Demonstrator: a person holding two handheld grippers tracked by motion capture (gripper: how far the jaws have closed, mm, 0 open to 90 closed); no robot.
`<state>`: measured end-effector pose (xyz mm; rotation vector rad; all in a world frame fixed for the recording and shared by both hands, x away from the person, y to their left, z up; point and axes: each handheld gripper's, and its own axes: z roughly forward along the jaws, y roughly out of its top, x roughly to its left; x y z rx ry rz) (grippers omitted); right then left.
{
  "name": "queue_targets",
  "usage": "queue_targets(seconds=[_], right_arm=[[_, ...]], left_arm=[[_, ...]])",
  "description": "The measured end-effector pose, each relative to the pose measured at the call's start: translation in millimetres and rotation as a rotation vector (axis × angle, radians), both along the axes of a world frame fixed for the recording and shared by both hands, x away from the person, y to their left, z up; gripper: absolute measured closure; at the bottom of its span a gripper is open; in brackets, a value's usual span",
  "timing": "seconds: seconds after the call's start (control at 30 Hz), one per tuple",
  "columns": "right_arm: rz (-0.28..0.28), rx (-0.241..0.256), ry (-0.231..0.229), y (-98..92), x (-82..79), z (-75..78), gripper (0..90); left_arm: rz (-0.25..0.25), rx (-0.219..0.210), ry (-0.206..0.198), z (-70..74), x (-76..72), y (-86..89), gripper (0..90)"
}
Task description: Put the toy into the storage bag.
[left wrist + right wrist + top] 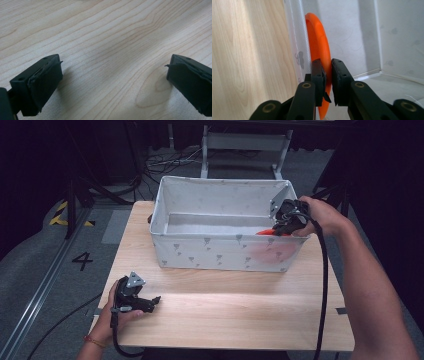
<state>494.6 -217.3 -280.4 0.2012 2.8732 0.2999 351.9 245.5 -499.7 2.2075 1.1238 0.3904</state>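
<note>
A white fabric box (200,252) with small grey prints stands on the far half of the wooden table (225,310). My right gripper (286,222) reaches into its right front corner and is shut on the rim of an orange plate (267,232). In the right gripper view the orange plate (318,40) stands on edge against the box's thin wall (294,45), pinched between the jaws of the right gripper (327,72). My left gripper (155,301) rests near the table's front left corner. The left gripper (113,72) is open over bare wood.
The box's pale floor (387,85) and inner walls show behind the plate. A metal frame (245,145) and cables lie on the floor beyond the table. A rail runs along the floor at the left.
</note>
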Motion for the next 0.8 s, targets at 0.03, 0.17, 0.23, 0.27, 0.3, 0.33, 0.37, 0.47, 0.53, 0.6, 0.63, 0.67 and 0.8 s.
queue_targets(seconds=[0.03,0.17,0.23,0.27,0.3,0.33,0.37,0.47,0.53,0.6,0.63,0.67,0.8], right_arm=[[-0.003,-0.007,0.005,1.3,1.4,-0.9,80.9],[-0.008,-0.027,0.033,4.1,6.3,-4.7,80.8],[-0.013,-0.028,0.049,4.2,9.3,-6.0,80.7],[-0.018,-0.023,0.054,3.6,10.9,-5.9,80.7],[-0.024,-0.022,0.056,2.8,11.9,-5.9,80.8],[-0.029,-0.012,0.057,2.2,13.5,-6.6,80.9],[-0.036,-0.008,0.063,1.2,14.4,-7.1,80.9],[-0.047,0.023,0.086,-3.1,18.3,-8.0,81.0],[-0.064,0.044,0.085,-6.3,22.0,-9.1,81.0],[-0.085,0.034,0.091,-9.4,25.8,-11.9,81.2],[-0.095,0.033,0.095,-10.4,27.2,-13.9,81.2],[-0.096,0.029,0.095,-10.8,27.9,-15.3,81.2],[-0.088,0.021,0.108,-9.5,29.7,-20.1,81.1]], left_arm=[[0.0,0.0,0.0,0.0,0.0,0.0,0.6],[0.001,0.001,-0.001,0.0,-0.1,-0.1,0.6],[0.001,0.001,-0.001,0.0,-0.1,-0.1,0.6],[0.0,0.0,0.0,0.0,0.0,0.0,0.5],[0.001,0.0,-0.001,0.0,0.0,0.0,0.5],[0.0,0.0,0.0,0.0,0.0,0.0,0.5],[0.0,0.0,0.0,0.0,0.0,0.0,0.5],[0.0,0.0,0.0,0.0,0.0,0.0,0.6],[0.0,0.0,0.0,0.0,0.1,0.0,0.5],[-0.001,-0.002,0.002,0.0,0.1,0.0,0.5],[0.0,-0.001,0.001,0.0,0.1,0.0,0.5],[0.0,-0.001,0.001,0.0,0.1,0.0,0.5],[0.0,-0.001,0.001,0.0,0.1,0.0,0.5]])
